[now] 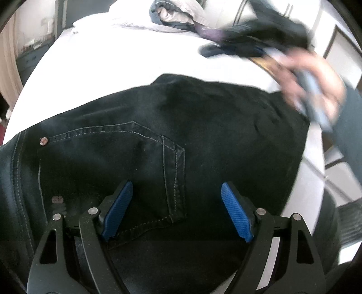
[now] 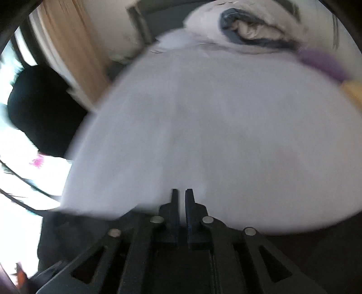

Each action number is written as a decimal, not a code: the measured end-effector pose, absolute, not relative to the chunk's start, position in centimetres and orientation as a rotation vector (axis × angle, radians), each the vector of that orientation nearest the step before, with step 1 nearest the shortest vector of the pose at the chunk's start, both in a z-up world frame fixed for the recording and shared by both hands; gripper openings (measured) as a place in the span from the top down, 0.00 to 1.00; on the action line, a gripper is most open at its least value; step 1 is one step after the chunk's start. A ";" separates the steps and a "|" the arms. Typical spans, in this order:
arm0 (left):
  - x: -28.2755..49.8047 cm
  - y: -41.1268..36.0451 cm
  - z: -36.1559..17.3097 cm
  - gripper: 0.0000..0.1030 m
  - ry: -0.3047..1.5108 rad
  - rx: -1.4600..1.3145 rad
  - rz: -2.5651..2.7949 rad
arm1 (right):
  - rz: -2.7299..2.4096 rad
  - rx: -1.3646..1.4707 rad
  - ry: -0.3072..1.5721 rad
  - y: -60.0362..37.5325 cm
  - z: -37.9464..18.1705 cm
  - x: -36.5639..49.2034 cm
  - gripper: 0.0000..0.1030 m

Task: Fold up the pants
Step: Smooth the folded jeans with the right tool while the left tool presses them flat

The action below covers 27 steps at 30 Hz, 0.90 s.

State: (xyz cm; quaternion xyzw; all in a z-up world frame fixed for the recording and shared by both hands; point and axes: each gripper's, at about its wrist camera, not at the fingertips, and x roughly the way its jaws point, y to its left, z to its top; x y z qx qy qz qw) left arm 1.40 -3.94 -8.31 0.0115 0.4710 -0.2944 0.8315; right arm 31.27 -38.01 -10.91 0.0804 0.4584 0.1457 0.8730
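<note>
Black pants [image 1: 181,135] lie under the spread left tool [image 1: 176,196]; right tool [image 2: 182,199] nearly pressed together, gripping nothing.

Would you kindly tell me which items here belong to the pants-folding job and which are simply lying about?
Part of the job:
- black jeans
- left gripper, open above them
- right gripper, shut, empty

Lying about:
- white bed sheet
- bundled grey and white clothing
- purple garment
</note>
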 end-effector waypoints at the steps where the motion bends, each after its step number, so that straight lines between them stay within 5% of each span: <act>1: 1.5 -3.7 -7.3 0.22 0.992 -0.018 -0.631 | 0.362 0.183 0.965 -38.1 -10.8 29.5 0.90; 6: 2.9 -6.7 -4.1 0.22 0.938 -0.017 -0.671 | 0.315 0.165 1.079 -42.6 -15.4 22.2 0.85; 7: 3.5 -8.0 -4.5 0.22 0.954 0.017 -0.678 | 0.253 0.215 1.099 -45.0 -16.7 21.5 0.92; 9: 4.7 -9.9 -6.5 0.22 1.015 0.065 -0.666 | 0.180 0.387 1.055 -50.5 -17.9 19.3 1.00; 18: 3.8 -8.5 -9.5 0.22 1.092 0.200 -0.536 | -0.376 0.766 0.773 -71.9 -17.4 8.2 1.00; 23: 5.4 -9.1 -4.8 0.24 1.016 0.019 -0.614 | -0.176 0.679 0.706 -66.4 -12.6 9.7 0.76; 24: 6.1 -11.4 -4.1 0.24 0.989 0.052 -0.658 | -0.112 0.640 0.736 -63.9 -12.2 11.0 0.64; 27: 8.8 -16.7 -6.2 0.23 1.051 0.209 -0.709 | 0.078 0.548 0.808 -57.1 -12.0 14.3 0.52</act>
